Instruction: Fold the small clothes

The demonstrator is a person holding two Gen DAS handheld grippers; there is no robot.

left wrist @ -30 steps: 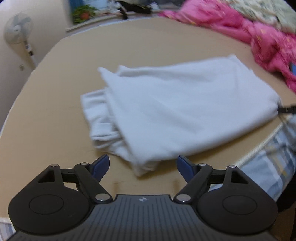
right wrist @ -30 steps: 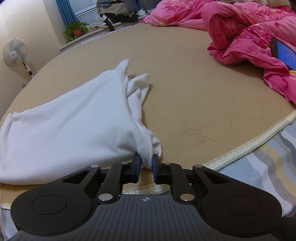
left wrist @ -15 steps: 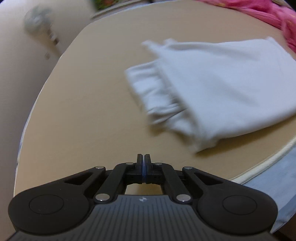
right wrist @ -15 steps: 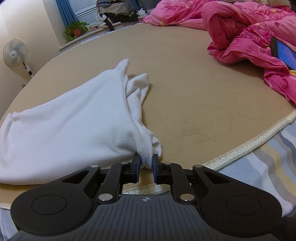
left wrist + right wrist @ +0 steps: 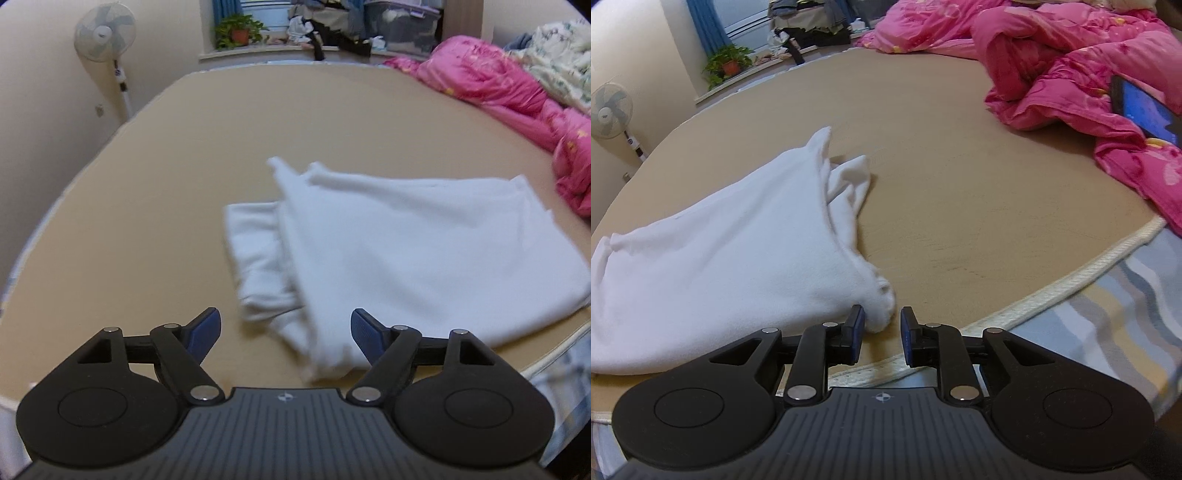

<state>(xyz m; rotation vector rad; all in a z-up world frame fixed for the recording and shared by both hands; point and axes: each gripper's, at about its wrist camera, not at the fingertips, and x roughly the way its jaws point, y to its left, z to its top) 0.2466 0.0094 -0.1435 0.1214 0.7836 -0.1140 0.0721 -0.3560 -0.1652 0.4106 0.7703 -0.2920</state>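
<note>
Folded white garment flat on the tan bed near its front edge, left gripper fingers opening wide and empty above its near corner, right gripper fingers parting, releasing the right corner between them.

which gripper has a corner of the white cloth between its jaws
The right gripper: its opening jaws flank the white cloth corner. The left gripper gapes short of it.

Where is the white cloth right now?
The white cloth lies folded on the tan mattress, near its front edge and left of the pink quilt, in both views.
</note>
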